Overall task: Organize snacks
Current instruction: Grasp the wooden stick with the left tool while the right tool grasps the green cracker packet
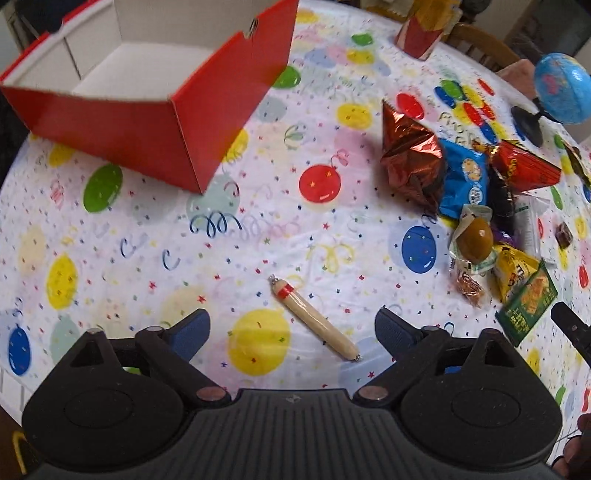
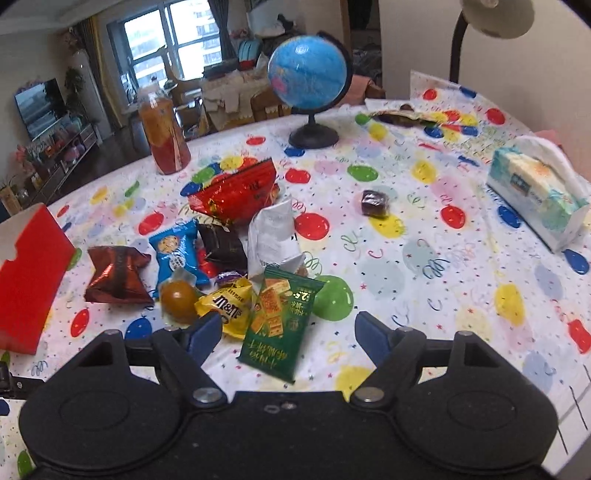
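A red cardboard box (image 1: 155, 122), open and white inside, stands at the upper left; its side shows in the right wrist view (image 2: 29, 273). A pale sausage stick (image 1: 316, 320) lies on the balloon tablecloth between the fingers of my open, empty left gripper (image 1: 291, 334). A pile of snacks lies to the right: a brown foil bag (image 1: 410, 158), a blue packet (image 1: 463, 177), a red bag (image 1: 524, 166). My right gripper (image 2: 288, 338) is open and empty, just over a green cracker packet (image 2: 279, 325) and a yellow M&M's bag (image 2: 227, 308).
A globe (image 2: 308, 77) stands at the table's back, an orange bottle (image 2: 162, 136) to its left. A tissue pack (image 2: 535, 192) sits at the right. A small dark wrapped sweet (image 2: 375, 203) lies apart. A lamp (image 2: 495, 18) stands behind.
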A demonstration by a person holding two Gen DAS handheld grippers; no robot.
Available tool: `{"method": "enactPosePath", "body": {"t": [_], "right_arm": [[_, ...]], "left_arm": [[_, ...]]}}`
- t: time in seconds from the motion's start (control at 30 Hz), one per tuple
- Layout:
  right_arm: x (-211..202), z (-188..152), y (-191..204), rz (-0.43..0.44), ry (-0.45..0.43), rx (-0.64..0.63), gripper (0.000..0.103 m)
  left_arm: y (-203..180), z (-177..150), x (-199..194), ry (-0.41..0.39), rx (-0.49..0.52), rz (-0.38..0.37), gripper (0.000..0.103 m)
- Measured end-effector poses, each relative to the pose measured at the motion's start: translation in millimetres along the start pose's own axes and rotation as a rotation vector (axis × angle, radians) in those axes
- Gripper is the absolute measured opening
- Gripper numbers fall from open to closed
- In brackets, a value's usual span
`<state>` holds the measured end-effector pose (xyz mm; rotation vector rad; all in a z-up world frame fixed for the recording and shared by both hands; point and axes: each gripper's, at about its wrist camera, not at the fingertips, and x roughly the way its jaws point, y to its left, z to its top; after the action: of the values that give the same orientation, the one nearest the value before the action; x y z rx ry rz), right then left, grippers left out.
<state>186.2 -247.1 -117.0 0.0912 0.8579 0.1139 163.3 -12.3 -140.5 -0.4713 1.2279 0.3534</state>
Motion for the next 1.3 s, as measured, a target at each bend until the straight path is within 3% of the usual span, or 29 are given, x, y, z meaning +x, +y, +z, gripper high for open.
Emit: {"method": "enactPosePath", "body": {"t": [0.1,0.27,0.33,0.43,0.53,0.6,0.67,0.77,0.97,1.07,1.3], "right_arm": [[18,5,-2,0.009,0.026,-0.012,0.076],[34,8,-6,0.051,0.065,-0.017,0.07],[39,10,-6,0.063,0.073,-0.025,0.067],[43,12,-5,0.085,0.082,-0.036,0.058],[44,14,-5,0.1,0.085,-0.045,0.051],[45,14,-6,0.101,0.083,-0.053,0.043],[45,15,-7,0.106,0.084,-0.05,0.031],[43,13,-8,0.111,0.071,-0.054,0.022],[33,13,-9,0.137,0.035,-0.067,0.004],[28,12,-9,0.143,0.024,-0.075,0.0],[9,11,-7,0.172,-0.003,-0.1,0.0]], "left_arm": [[3,2,16,0.057,-0.067,0.001,0.082],[0,1,24,0.084,-0.11,-0.014,0.077],[-2,2,27,0.094,-0.12,-0.016,0.067],[-8,3,27,0.082,-0.114,-0.016,0.061],[-14,3,27,0.068,-0.097,-0.004,0.047],[-17,3,27,0.057,-0.08,0.015,0.031],[-16,3,27,0.049,-0.085,0.018,0.026],[-13,3,26,0.04,-0.1,0.017,0.015],[-10,1,25,0.034,-0.116,-0.005,0.012],[-10,-1,24,0.027,-0.111,-0.012,0.011],[-4,-2,14,0.0,-0.109,-0.03,0.011]]}}
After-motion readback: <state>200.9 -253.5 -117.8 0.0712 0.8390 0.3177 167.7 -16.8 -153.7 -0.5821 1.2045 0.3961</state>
